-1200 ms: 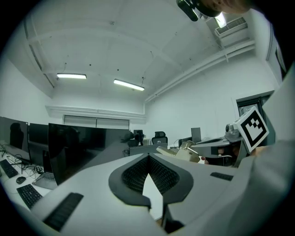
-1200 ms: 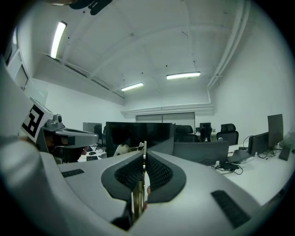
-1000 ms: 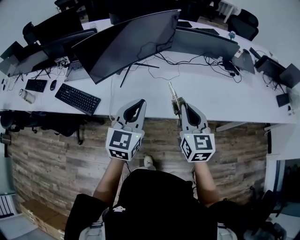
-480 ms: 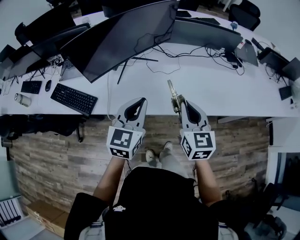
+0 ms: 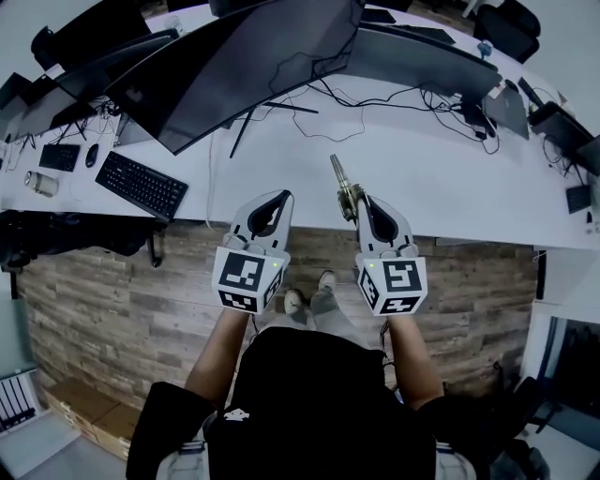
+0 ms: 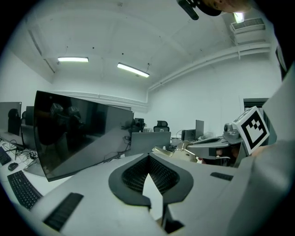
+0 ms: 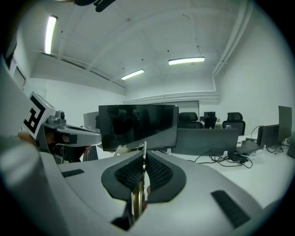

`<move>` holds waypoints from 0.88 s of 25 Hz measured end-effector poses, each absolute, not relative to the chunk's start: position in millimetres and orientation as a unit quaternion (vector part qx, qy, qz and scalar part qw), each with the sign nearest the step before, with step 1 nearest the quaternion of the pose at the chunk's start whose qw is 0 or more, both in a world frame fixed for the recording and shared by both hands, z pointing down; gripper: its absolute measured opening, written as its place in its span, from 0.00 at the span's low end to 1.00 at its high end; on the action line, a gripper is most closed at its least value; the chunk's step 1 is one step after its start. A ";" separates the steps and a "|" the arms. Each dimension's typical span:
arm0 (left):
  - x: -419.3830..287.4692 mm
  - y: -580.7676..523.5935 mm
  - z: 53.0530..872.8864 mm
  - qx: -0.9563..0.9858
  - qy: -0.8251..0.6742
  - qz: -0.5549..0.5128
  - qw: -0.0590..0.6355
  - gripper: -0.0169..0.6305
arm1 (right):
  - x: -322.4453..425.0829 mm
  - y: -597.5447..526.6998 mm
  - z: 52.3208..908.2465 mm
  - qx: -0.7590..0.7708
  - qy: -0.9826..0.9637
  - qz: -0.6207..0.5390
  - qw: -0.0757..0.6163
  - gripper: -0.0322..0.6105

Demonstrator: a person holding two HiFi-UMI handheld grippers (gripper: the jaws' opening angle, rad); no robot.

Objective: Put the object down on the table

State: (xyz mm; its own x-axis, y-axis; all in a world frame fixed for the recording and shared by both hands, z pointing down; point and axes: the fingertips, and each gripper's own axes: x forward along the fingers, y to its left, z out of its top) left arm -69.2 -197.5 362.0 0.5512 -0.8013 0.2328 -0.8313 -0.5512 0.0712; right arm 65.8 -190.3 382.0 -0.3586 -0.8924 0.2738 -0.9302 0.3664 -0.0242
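Where ribbed fingers (image 7: 159,174) meet, slim brassy object (image 5: 344,191)

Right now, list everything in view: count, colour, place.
table: one, white, across the top
monitors: at least four, black, along the table
keyboards: two, black, table's left
mouse: one, black, between the keyboards
can: one, pale, table's far left
cables: many, black, mid-table
chairs: several, black, top right
floor: brown planks, below the table
tool: one, brass, in the right gripper
left gripper: grey, shut, empty
right gripper: grey, shut on the tool
forearms: two, behind the grippers
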 end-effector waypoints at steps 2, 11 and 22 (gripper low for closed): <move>-66.3 -202.6 368.3 0.873 -0.471 0.089 0.094 0.05 | 65.5 -196.2 388.9 0.547 -0.824 0.091 0.115 0.09; -61.0 -216.0 410.8 0.857 -0.487 0.106 0.132 0.05 | 59.8 -217.4 428.3 0.509 -0.840 0.098 0.159 0.09; -56.2 -227.2 463.0 0.841 -0.498 0.133 0.166 0.05 | 56.6 -235.3 494.3 0.465 -0.851 0.116 0.217 0.09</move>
